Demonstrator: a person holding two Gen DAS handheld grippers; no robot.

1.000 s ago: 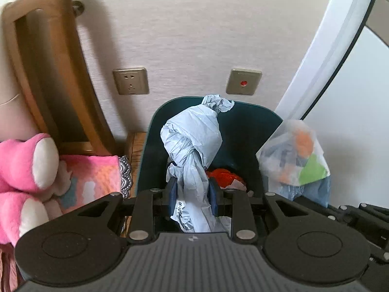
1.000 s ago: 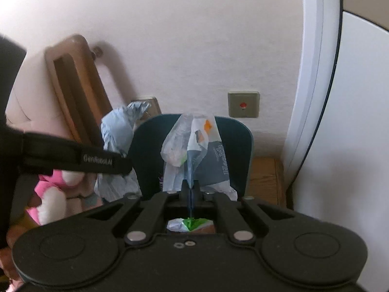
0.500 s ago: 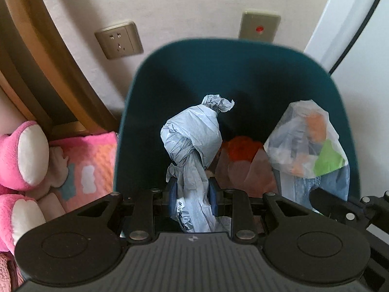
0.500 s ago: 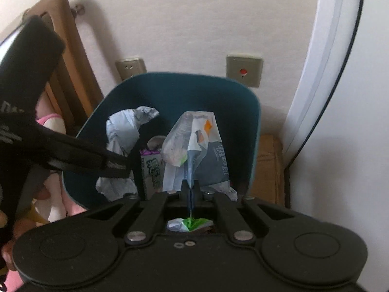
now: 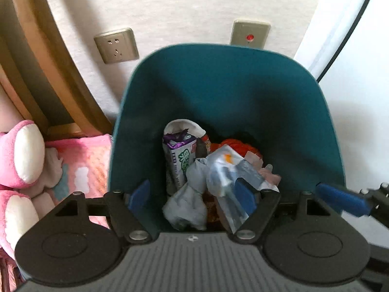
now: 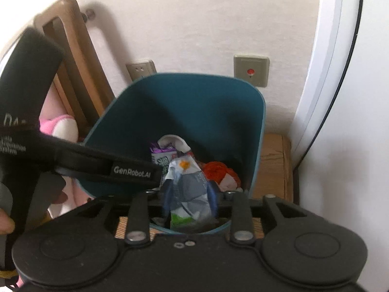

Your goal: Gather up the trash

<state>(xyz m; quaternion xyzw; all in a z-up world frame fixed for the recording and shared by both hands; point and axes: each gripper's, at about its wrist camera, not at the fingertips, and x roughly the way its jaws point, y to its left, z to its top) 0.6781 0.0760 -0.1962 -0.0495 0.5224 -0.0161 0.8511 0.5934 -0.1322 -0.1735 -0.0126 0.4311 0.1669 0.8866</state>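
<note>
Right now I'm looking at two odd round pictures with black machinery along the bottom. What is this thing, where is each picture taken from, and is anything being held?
There is no robot here. A person carries a two-finger tool in each hand, and each tool has a wide-angle camera looking forward along its fingers. The black shape at the bottom of each picture is the tool itself.

One picture is from the left hand-held gripper. Its jaws are wide open and empty, above a teal bin. In the bin lie a crumpled grey bag, a drink carton and something orange-red.

The other picture is from the right hand-held gripper. Its jaws are apart with a clear plastic bag between them. The picture is too blurred to tell whether they are gripping it.

A pink plush toy sits beside the bin.
</note>
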